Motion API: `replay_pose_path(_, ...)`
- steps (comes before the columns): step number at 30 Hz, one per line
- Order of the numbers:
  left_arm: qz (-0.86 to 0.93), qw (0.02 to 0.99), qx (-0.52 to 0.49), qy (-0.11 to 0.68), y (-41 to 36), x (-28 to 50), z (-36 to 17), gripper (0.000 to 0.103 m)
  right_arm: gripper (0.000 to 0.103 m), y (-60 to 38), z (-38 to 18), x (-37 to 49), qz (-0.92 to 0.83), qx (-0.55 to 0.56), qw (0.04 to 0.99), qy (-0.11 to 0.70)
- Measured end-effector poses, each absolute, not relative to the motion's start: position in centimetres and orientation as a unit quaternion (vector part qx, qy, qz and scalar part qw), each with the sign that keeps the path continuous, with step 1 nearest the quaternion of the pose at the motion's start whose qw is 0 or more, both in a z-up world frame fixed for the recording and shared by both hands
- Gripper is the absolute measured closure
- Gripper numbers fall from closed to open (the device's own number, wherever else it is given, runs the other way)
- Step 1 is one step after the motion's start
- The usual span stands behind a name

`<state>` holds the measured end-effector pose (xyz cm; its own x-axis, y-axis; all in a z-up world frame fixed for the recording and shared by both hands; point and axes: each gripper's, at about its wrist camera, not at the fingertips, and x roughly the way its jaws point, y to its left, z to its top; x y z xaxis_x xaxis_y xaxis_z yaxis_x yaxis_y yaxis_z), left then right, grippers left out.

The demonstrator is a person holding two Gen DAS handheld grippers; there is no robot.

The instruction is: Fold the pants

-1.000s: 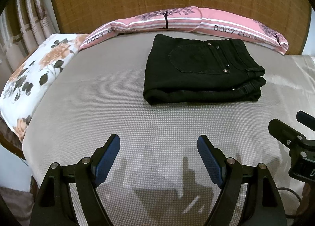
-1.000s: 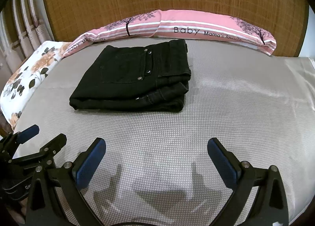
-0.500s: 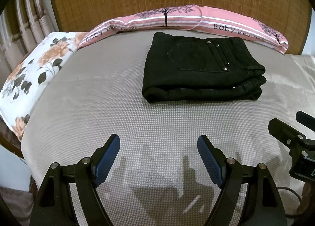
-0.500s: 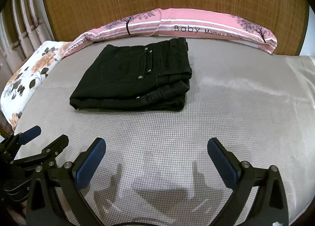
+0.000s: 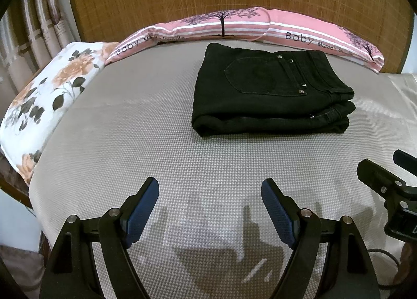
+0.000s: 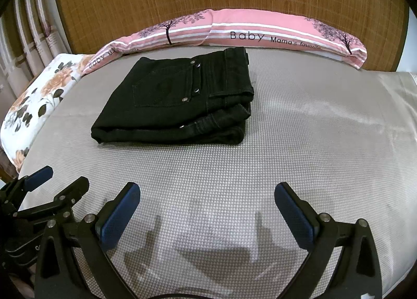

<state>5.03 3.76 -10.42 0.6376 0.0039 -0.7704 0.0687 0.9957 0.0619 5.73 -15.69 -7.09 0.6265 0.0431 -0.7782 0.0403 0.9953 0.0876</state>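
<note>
L gripper jaws wide apart, nothing btwn pads, angled down over the grey bed cover, R gripper same (blue pads, black frame), side by side, both near cover's front edge

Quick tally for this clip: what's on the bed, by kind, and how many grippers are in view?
Folded black pants: 1
Pink pillows: 2
Floral pillow: 1
Grippers: 2, left gripper and right gripper, both open and empty
Total: 6
</note>
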Motion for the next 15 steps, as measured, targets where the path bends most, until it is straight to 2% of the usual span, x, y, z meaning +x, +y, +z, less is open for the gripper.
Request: replay_pose_path(15,-0.026,0.9,0.042,0.433,3.89,5.65,-10.68,0.022,0.001,-15.8,-7.15,5.74,0.002,0.049,0.901,0.431)
